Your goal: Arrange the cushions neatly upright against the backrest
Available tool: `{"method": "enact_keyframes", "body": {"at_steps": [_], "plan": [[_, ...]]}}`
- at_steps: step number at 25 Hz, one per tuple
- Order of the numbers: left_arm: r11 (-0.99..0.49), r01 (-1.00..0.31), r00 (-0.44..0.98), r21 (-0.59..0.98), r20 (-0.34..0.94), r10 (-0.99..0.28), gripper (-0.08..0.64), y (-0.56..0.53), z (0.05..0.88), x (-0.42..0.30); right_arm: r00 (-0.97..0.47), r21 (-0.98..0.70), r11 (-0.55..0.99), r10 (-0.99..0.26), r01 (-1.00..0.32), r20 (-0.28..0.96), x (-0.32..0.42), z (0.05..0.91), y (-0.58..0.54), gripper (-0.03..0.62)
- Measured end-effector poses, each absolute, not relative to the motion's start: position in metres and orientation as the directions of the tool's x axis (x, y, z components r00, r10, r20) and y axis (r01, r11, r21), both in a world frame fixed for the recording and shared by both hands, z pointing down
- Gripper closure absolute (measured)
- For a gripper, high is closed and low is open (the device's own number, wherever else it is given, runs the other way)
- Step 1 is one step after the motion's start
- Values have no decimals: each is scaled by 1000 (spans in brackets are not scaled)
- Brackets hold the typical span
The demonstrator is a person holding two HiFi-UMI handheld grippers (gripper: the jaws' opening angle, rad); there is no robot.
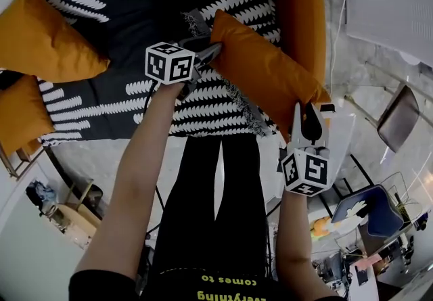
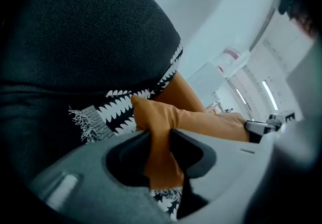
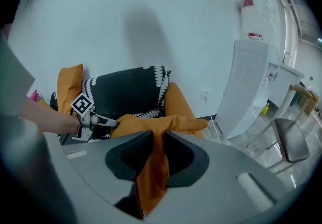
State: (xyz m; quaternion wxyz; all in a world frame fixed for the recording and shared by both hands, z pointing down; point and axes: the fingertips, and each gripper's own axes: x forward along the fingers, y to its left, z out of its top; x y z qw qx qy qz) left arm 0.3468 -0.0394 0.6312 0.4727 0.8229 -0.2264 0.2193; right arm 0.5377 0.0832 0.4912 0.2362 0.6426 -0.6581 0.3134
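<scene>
An orange cushion (image 1: 260, 66) hangs over the seat of a sofa draped in a black throw with white leaf print (image 1: 115, 100). My left gripper (image 1: 206, 53) is shut on the cushion's upper left corner; in the left gripper view the orange fabric (image 2: 161, 162) is pinched between the pads. My right gripper (image 1: 308, 113) is shut on the lower right corner, where the cloth (image 3: 151, 177) hangs down through the jaws. Another orange cushion (image 1: 304, 2) stands along the sofa's right arm. Two more orange cushions (image 1: 47, 36) (image 1: 20, 120) lie at the left end.
A tall white appliance (image 3: 249, 87) stands right of the sofa, with a grey chair (image 1: 399, 117) beyond it. A small stand with bottles (image 1: 67, 215) sits at the lower left. My legs in black stand close to the sofa's front edge.
</scene>
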Motion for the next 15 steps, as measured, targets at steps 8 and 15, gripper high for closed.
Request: {"method": "enact_keyframes", "body": {"at_steps": [8,15], "plan": [[-379,-718,684,584,491,-540,428,-85,558,272,-227,-154,168,-789,-974,571,510,457,5,508],[-217,-834,465,508,433,-772,420,-124,549,218,-331,-168,286,-789,-943,518,497,504,-126,505]]}}
